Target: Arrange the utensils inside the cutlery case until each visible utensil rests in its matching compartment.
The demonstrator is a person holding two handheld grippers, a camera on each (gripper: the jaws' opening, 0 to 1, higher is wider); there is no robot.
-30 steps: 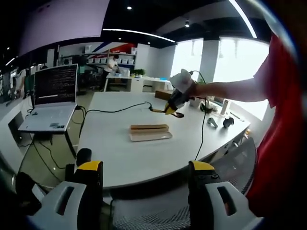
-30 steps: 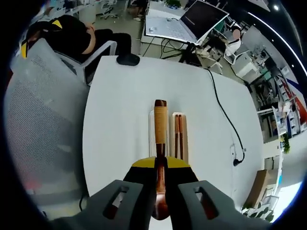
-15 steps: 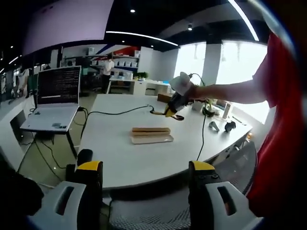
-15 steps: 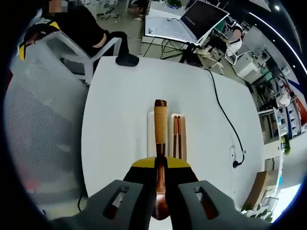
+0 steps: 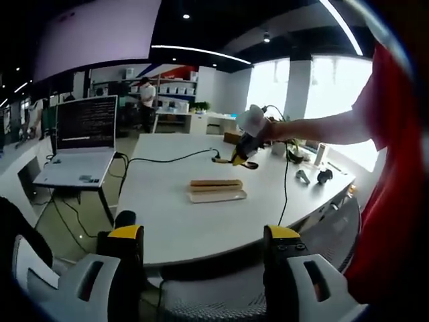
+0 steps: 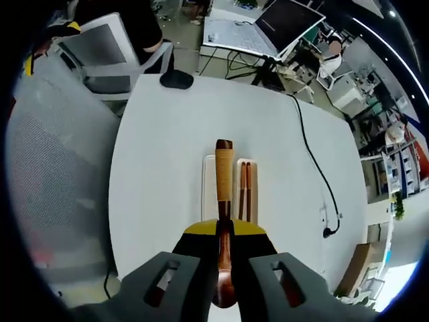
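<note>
The shallow white cutlery case (image 6: 208, 180) lies on the white table (image 6: 161, 168), and a pair of brown chopsticks (image 6: 244, 191) rests in its right slot. My right gripper (image 6: 224, 233) is shut on a dark wooden utensil (image 6: 223, 176) with a tan wrapped handle, held above the case and in line with its left slot. In the left gripper view the case (image 5: 217, 192) sits mid-table, with the right gripper (image 5: 242, 153) and the utensil hanging above and beyond it. My left gripper (image 5: 203, 240) stands open and empty at the near table edge.
An open laptop (image 5: 78, 144) stands on a side stand at the left. A black cable (image 5: 167, 155) runs across the far tabletop. A small black object (image 6: 175, 80) lies near the table's edge. Mesh chairs (image 6: 57, 161) stand alongside. Small items (image 5: 312, 176) lie at the far right.
The right gripper still holds the utensil over the case, nearly still. The left gripper view has drifted slightly. Off the table, the person in black and a white chair have shifted.
</note>
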